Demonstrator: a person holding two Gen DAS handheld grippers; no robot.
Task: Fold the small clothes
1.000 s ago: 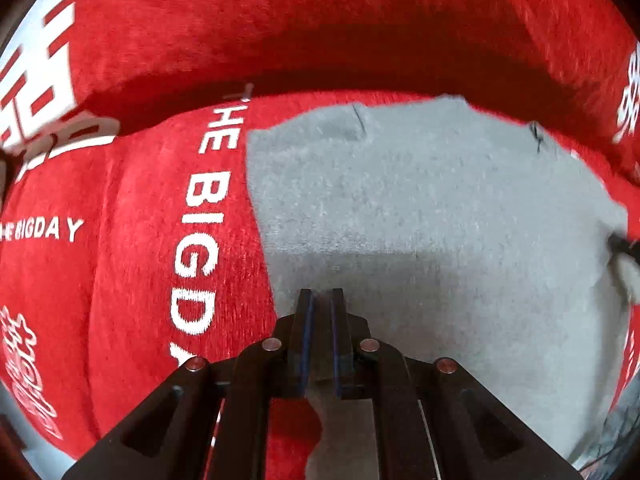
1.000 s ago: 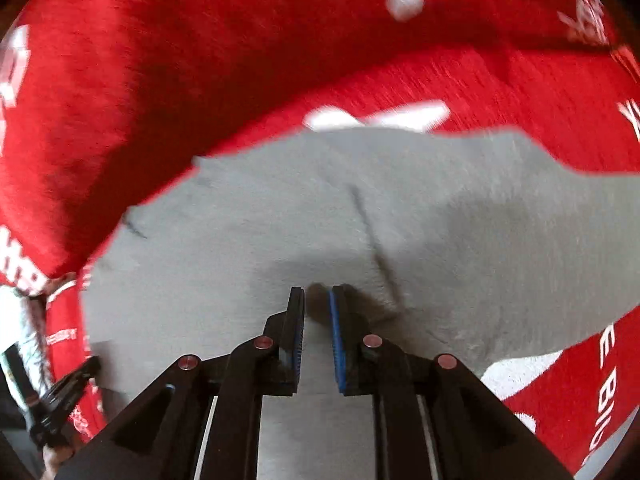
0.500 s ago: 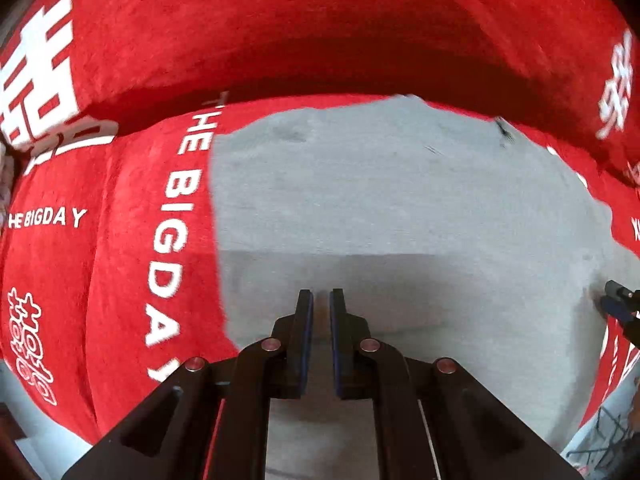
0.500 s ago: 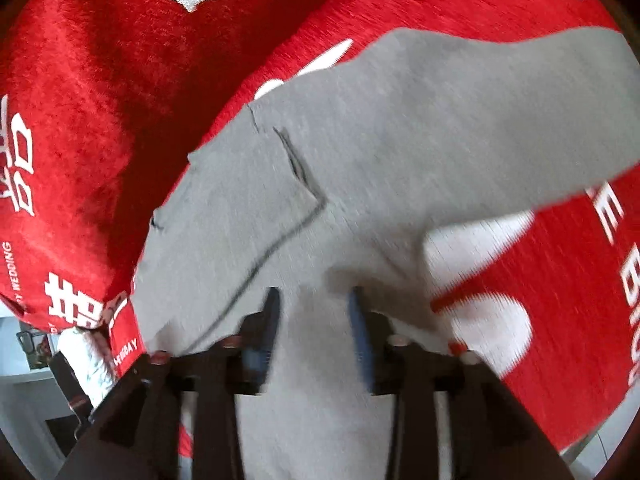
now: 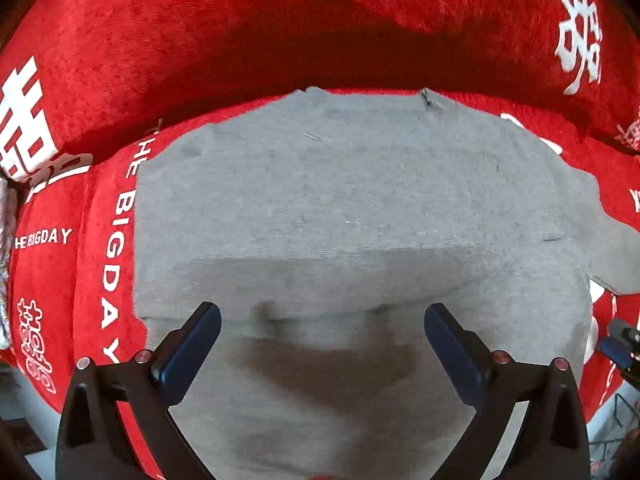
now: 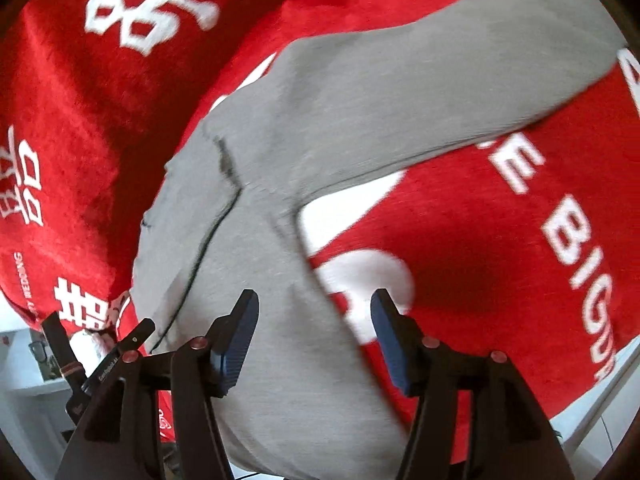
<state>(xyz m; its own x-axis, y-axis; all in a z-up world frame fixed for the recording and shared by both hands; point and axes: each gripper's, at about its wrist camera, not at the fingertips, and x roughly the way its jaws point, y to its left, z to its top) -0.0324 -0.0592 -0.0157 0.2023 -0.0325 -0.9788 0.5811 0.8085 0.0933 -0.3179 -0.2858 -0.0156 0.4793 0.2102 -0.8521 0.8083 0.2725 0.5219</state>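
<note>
1. I am looking down the left gripper [image 5: 322, 334], and its jaws are standing wide apart with nothing between them; the blue-padded fingers [image 5: 188, 346] are hovering over the near part of the grey garment [image 5: 340, 208].

2. The grey garment is lying spread flat on the red cover [image 5: 280, 32], which is carrying white lettering (I am reading "THE BIG DAY" along its left side) and large white characters.

3. In the left wrist view a horizontal fold line is crossing the garment, and the band of cloth nearer to me is sitting in shadow. A small dark mark is showing at the garment's far edge, near the top right.

4. At the right edge of that view I am seeing the tip of the right gripper [image 5: 622, 346], just beside the garment's right side.

5. From the right wrist view, the right gripper [image 6: 314, 336] is also spread open, holding nothing. Its left finger is hanging over the grey garment [image 6: 360, 112] and its right finger over the red cover [image 6: 480, 248], so the garment's edge is running between them.

6. A sleeve is stretching away toward the upper right in this view, lying flat on the cover, and a dark seam line is curving down the body of the garment on the left.

7. The left gripper [image 6: 100, 356] is appearing at the lower left of this view, near the garment's other side (whether it is touching the cloth, I cannot tell).
</note>
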